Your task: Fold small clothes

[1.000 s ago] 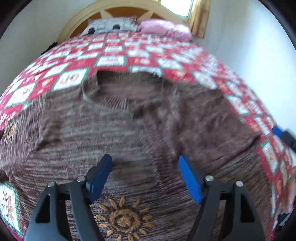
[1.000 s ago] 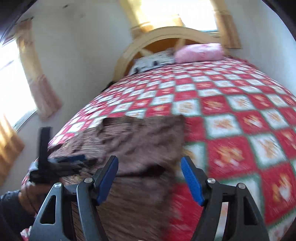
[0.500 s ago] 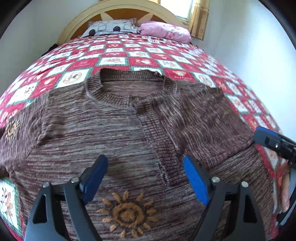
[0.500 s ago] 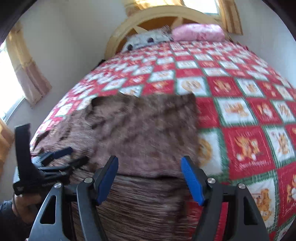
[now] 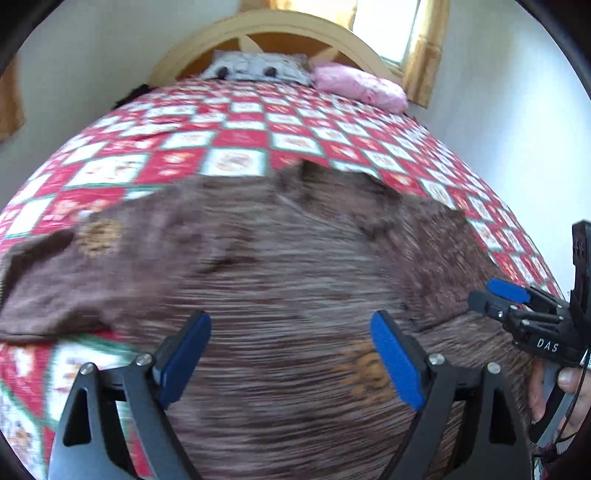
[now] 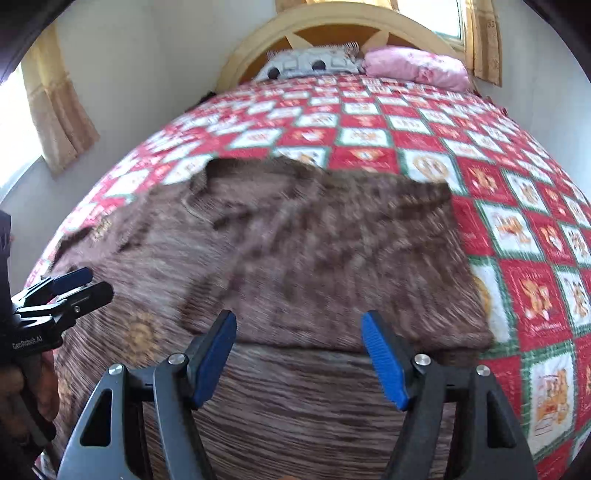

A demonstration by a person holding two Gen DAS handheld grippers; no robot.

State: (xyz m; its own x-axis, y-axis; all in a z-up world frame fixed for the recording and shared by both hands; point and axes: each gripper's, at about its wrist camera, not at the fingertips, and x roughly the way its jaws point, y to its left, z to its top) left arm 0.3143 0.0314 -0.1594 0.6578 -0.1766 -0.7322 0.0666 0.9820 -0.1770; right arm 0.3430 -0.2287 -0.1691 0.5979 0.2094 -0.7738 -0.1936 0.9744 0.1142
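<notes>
On the red-and-white patchwork quilt [image 6: 369,138] lies your brown knitted sweater [image 5: 280,266], one sleeve folded across, beneath your left gripper [image 5: 291,360], just widened, and right gripper [image 6: 299,360], both spread and empty.

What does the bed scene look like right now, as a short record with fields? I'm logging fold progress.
garment: brown knit sweater with orange sun motifs, lying on the bed
fold state: right sleeve already folded in over the body; left sleeve still spread outward
surface: red and white patchwork quilt
left claw: open above the sweater, its jaws have just been opening, nothing between them
right claw: open above the folded sleeve's edge, gripping nothing
background: grey pillow, pink pillow, wooden headboard
</notes>
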